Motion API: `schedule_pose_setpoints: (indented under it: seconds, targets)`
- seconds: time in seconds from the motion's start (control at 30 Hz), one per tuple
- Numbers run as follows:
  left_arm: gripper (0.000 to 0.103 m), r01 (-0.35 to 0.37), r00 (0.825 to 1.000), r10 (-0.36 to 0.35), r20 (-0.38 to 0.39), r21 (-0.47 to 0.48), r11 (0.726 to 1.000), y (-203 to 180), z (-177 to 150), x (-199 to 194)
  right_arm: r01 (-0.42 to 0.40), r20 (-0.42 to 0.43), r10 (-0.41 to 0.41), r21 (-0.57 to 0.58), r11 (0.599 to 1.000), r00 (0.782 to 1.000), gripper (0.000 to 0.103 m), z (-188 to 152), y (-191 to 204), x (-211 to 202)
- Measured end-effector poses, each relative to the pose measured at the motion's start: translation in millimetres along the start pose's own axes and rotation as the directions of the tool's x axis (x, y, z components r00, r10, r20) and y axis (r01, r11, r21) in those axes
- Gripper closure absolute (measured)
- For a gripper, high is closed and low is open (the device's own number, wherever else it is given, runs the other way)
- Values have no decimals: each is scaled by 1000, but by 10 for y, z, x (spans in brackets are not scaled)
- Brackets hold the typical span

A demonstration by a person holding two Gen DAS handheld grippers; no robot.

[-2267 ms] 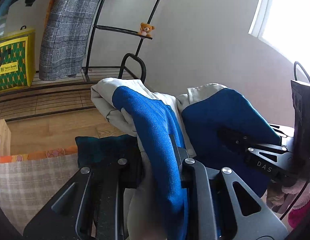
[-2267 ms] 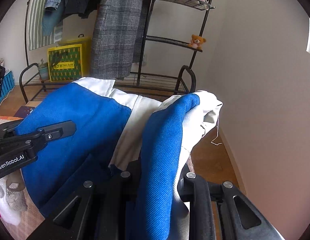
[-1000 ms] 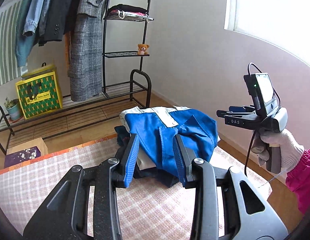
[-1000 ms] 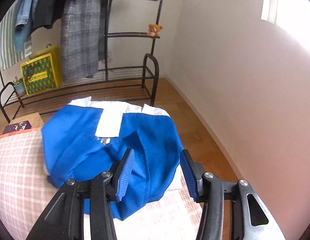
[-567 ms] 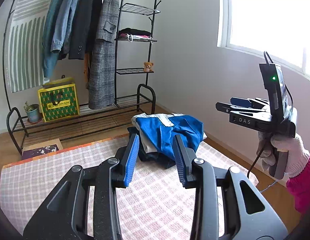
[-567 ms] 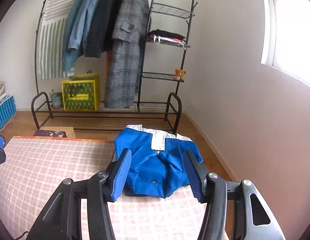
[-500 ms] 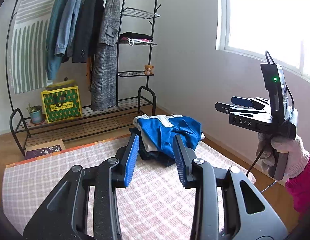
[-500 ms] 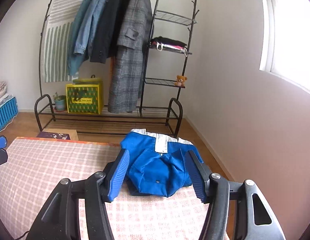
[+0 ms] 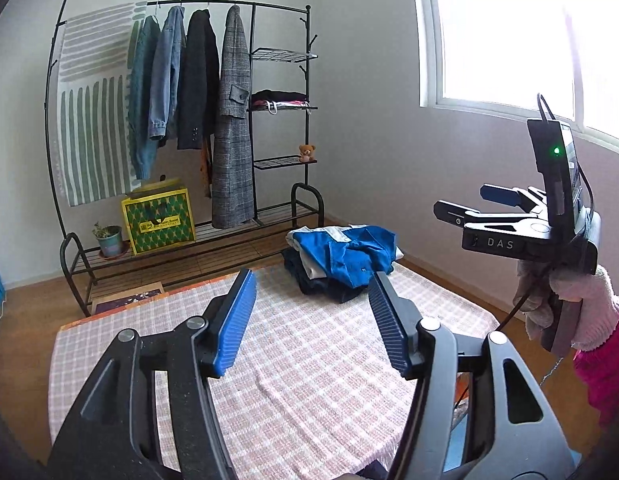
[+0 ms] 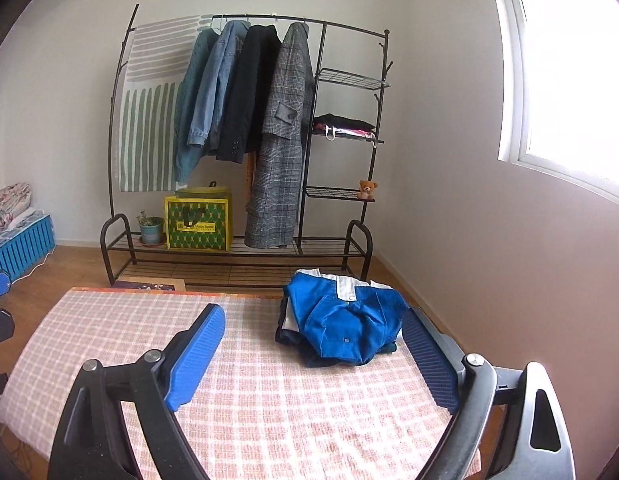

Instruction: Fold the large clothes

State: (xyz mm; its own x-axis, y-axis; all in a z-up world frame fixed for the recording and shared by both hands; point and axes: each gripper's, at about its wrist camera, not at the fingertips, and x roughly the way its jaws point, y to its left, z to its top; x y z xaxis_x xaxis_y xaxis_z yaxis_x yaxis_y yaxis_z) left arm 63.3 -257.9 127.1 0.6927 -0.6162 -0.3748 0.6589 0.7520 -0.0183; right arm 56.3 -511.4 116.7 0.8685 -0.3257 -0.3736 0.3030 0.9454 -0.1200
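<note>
A folded blue and white jacket (image 9: 345, 250) (image 10: 347, 322) lies on top of a stack of dark folded clothes (image 9: 319, 282) at the far right corner of the checked pink cloth (image 9: 309, 360) (image 10: 269, 400) that covers the table. My left gripper (image 9: 311, 308) hangs well back from the stack, its jaws opening with nothing between them. My right gripper (image 10: 315, 344) is also back over the cloth, jaws opening wide and empty. In the left wrist view the right gripper (image 9: 469, 204) shows at the right, held by a gloved hand (image 9: 565, 300).
A black clothes rack (image 10: 245, 140) with hanging coats, shelves, a small teddy bear (image 10: 367, 189), a yellow bag (image 10: 197, 224) and a plant pot (image 10: 151, 230) stands against the far wall. A blue crate (image 10: 21, 244) sits at the left. A window (image 10: 569, 80) is at the right.
Both grippers let go of the blue jacket, which now lies on the stack, and drew far back and up from it. Both sets of jaws have opened wider.
</note>
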Motion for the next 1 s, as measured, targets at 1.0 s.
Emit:
schedule_pose_setpoints:
  seconds: [1.0]
  targets:
    - [0,-99,992,88,-89,-133,986,343,-597,-31,98,12,-99,53,994,995,0,-534,422,-350]
